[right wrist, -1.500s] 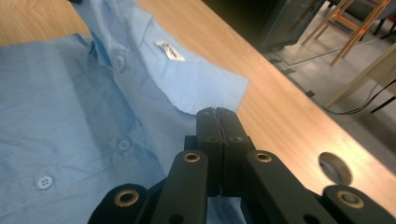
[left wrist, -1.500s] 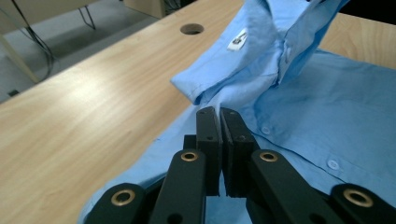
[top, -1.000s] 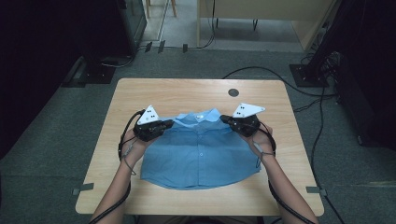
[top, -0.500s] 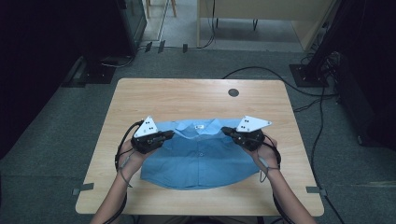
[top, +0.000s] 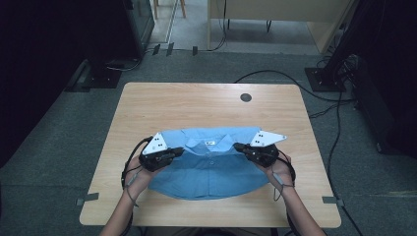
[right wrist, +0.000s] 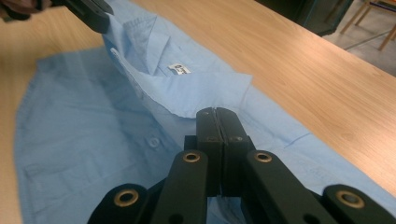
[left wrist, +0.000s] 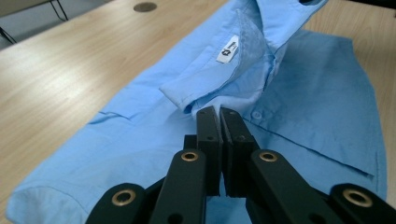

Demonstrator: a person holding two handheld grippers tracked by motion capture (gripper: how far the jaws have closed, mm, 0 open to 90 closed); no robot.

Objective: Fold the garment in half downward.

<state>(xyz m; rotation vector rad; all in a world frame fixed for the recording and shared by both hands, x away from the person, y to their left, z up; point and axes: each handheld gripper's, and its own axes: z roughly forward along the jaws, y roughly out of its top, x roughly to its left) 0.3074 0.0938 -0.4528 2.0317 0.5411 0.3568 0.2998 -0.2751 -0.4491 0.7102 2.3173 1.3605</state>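
A light blue collared shirt lies front side up on the wooden table, collar toward the far side. My left gripper is shut on the shirt beside the collar, at the left. My right gripper is shut on it at the matching spot on the right. In the left gripper view the jaws meet on the cloth just below the collar flap of the shirt; its white label shows. The right gripper pinches the shirt under its other collar flap, with the left gripper beyond.
A dark round cable port is set in the table near its far edge. Bare wood surrounds the shirt on the far side and at both sides. Cables run over the grey floor behind the table, and dark furniture stands left and right.
Both grippers have come toward the person and lower, bringing the shirt with them. The shirt now lies flatter and nearer the front edge.
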